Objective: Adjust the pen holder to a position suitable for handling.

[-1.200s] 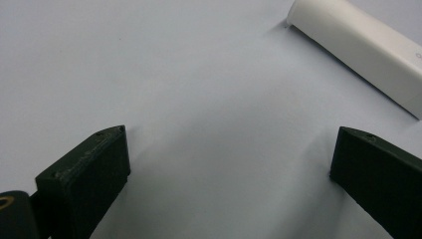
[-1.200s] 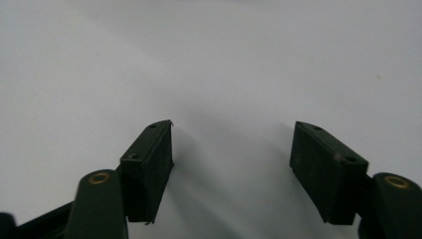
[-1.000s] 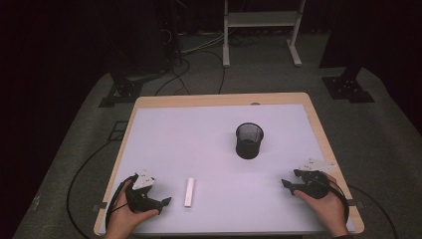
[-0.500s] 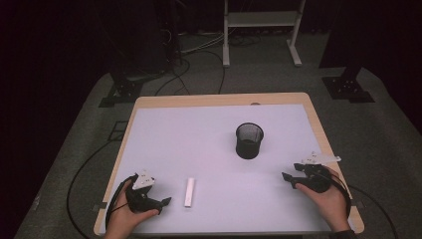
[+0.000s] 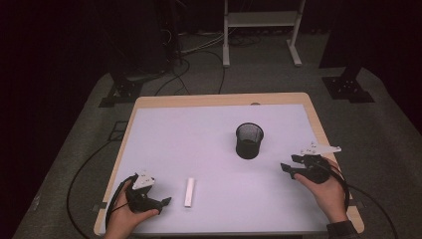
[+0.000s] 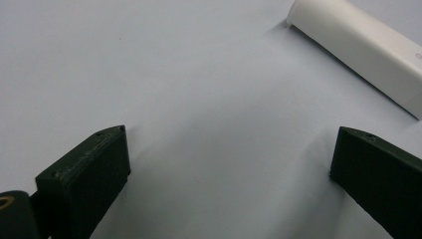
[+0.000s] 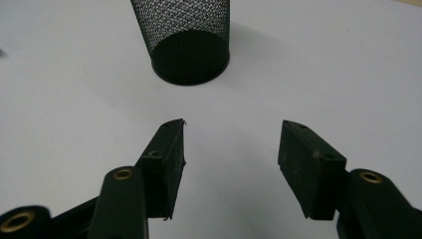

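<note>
Since a second ago, the right gripper has lifted and edged toward the mesh cup, jaws wide, empty. Nearer, the left gripper sits wide; the white bar lies at its 1 o'clock, so straddle it squarely before closing.

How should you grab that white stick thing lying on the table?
Probably across the middle of the flat white plastic bar, from above, jaws closing on its two long sides. It lies flat on the white table, its narrow width fitting easily between jaws. The open left gripper sits right beside it.
</note>
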Demonstrator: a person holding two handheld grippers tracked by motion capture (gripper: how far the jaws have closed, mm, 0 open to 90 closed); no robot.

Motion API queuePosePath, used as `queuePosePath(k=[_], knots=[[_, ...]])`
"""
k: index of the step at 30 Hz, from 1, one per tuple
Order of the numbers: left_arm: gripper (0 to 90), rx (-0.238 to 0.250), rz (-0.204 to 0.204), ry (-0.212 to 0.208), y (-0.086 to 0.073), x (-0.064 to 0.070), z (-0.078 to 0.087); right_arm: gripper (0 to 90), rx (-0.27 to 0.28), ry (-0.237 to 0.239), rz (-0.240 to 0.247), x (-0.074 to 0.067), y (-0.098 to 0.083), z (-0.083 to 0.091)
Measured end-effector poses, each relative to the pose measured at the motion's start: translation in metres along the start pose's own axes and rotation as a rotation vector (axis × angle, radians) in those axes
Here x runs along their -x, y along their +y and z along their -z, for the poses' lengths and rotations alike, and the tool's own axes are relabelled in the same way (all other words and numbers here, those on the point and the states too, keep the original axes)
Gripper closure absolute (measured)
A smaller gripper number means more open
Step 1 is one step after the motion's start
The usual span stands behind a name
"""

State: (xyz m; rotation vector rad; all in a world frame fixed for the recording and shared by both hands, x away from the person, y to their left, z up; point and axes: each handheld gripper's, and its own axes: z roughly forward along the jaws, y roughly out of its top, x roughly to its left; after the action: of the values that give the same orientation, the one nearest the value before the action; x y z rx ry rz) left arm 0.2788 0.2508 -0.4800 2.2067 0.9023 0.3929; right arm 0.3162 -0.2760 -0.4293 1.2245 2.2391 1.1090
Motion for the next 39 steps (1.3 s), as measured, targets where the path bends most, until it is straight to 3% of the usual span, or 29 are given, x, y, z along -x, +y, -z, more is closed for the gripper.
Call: queuePosePath(k=[16, 39], knots=[[1.4, -0.001, -0.001, 0.000, 0.000, 0.000, 0.000, 46.8, 0.035, 0.009, 0.014, -0.001, 0.035, -0.002], [1.4, 0.002, 0.002, -0.001, 0.000, 0.000, 0.000, 54.5, 0.063, 0.031, 0.015, -0.005, 0.069, -0.010]])
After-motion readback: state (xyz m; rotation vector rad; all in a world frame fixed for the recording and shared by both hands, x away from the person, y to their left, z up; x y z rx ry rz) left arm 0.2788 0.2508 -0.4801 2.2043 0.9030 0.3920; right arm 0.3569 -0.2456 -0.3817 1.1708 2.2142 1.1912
